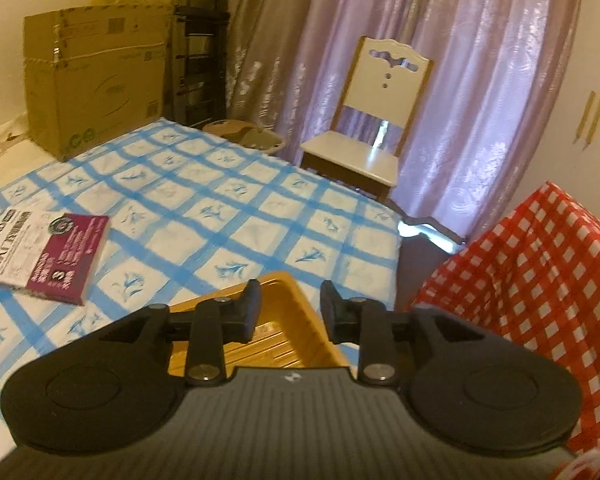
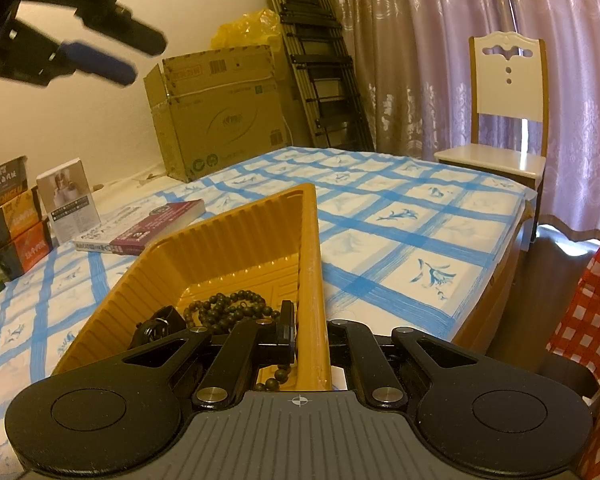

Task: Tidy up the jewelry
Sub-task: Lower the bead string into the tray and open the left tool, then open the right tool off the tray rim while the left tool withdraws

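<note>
One ribbed golden plastic tray [image 2: 236,240] cradles round dark wooden beads [image 2: 230,310].

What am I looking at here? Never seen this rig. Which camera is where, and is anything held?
No robot: a person carries handheld tongs in each hand, each with a fisheye camera looking along its fingers.

Left wrist view: the left tongs stand open and empty above the yellow tray.

Right wrist view: the right tongs are shut on the yellow tray's side wall. In the tray lie a dark bead string and a small black item I cannot identify.

Everything sits on a blue-checked tablecloth, along with a book, a cardboard box and some stacked boxes.
</note>
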